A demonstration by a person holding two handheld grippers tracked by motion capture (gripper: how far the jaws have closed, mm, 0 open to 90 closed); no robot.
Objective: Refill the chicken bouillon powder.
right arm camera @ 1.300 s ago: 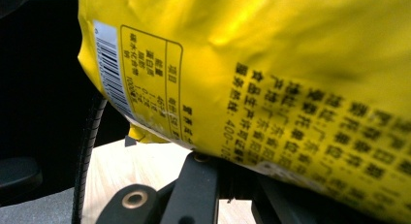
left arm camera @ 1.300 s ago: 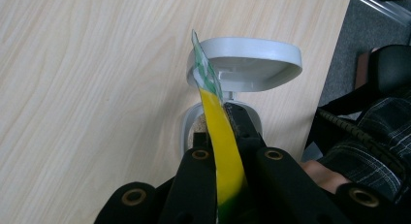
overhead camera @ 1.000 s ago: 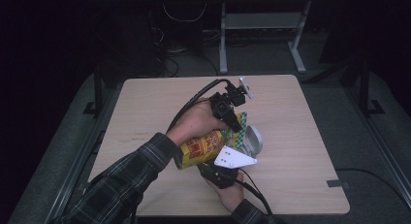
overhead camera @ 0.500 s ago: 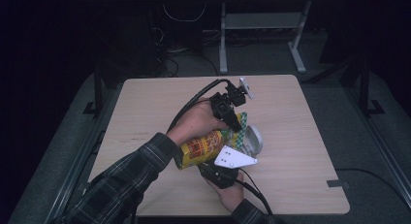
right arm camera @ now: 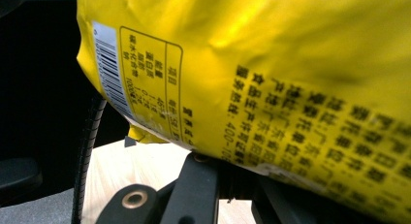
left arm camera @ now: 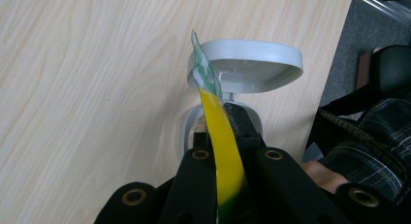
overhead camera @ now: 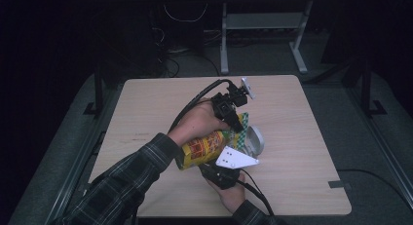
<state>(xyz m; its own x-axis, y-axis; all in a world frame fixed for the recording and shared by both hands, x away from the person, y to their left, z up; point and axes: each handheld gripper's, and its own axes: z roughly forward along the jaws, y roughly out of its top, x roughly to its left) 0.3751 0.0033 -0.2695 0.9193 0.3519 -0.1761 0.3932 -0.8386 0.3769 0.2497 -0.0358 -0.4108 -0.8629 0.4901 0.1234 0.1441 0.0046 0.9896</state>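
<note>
A yellow snack bag with a green-and-white checked top end hangs tilted above the table between both grippers. My left gripper is shut on that top end; in the left gripper view the black jaws of this gripper pinch the thin yellow bag edge. Just below it stands a small grey container with its hinged lid flipped open. My right gripper, topped by a white three-cornered plate, is shut on the bag's lower end. The printed bag looms close over the jaws of this right gripper.
The grey container sits right of the middle of the light wooden table. A plaid sleeve reaches in from the lower left. Black cables trail from both grippers. Dark floor and a metal stand lie beyond the far edge.
</note>
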